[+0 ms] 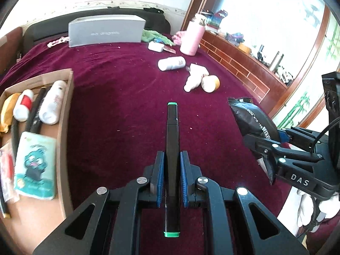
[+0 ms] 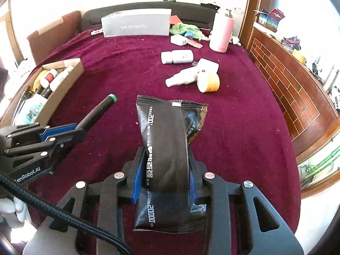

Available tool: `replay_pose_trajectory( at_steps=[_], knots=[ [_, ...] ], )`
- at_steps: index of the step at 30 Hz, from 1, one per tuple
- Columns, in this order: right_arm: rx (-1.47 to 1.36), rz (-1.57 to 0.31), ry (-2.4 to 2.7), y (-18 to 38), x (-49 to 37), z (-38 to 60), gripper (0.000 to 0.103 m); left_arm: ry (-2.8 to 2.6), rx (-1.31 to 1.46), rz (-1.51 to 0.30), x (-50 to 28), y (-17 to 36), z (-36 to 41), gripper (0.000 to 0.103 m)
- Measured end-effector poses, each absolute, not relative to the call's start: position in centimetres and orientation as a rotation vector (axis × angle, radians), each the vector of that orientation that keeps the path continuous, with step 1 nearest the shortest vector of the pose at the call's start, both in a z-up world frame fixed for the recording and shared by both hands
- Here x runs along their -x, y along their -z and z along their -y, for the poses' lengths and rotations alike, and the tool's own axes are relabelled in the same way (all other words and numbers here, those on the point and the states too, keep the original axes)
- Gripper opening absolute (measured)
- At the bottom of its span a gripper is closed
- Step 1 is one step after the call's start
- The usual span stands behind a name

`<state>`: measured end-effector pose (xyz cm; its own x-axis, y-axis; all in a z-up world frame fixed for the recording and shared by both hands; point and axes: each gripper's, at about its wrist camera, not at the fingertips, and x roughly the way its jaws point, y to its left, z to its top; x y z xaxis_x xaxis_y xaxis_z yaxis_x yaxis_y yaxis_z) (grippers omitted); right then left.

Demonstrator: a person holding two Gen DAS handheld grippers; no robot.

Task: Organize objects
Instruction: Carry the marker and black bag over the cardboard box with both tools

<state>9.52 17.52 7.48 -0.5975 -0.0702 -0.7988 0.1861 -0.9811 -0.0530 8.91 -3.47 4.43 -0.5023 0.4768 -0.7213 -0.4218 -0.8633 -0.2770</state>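
Observation:
My left gripper (image 1: 172,159) is shut on a black marker with green ends (image 1: 172,140), held above the dark red cloth; it also shows in the right wrist view (image 2: 96,112). My right gripper (image 2: 164,159) is shut on a black snack packet (image 2: 165,144), also seen at the right of the left wrist view (image 1: 252,119). A cardboard box (image 1: 65,114) at the left holds bottles, pens and a teal packet (image 1: 35,165). Loose on the cloth lie a white bottle (image 2: 177,57), a spray bottle (image 2: 180,78) and a yellow tape roll (image 2: 209,82).
A grey box (image 2: 137,26) stands at the back beside a green cloth (image 2: 184,29), a white charger (image 2: 179,40) and a pink flask (image 2: 221,35). A wooden ledge with clutter (image 2: 286,80) runs along the right side.

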Motion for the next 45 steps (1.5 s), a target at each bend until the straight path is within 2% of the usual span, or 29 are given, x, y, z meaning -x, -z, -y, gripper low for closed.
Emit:
replay_pose_trajectory(
  at_steps=[13, 20, 32, 45],
  knots=[
    [-1.230, -0.318, 2.627, -10.1, -10.1, -11.7, 0.032, -2.521, 1.068, 0.230, -11.0, -7.1, 12.1, 0.012],
    [-1.174, -0.385, 2.550, -10.5, -9.9, -6.5, 0.032, -2.640, 1.083, 0.322, -11.3, -6.3, 18.1, 0.012],
    [-1.154, -0.463, 2.414, -9.4, -9.3, 2.0, 0.032, -2.701, 1.151, 0.433, -10.5, -3.5, 24.3, 0.012],
    [-1.237, -0.373, 2.237, -7.2, -7.7, 6.8, 0.033, -2.689, 1.203, 0.498, -9.7, -1.8, 26.8, 0.012]
  ],
)
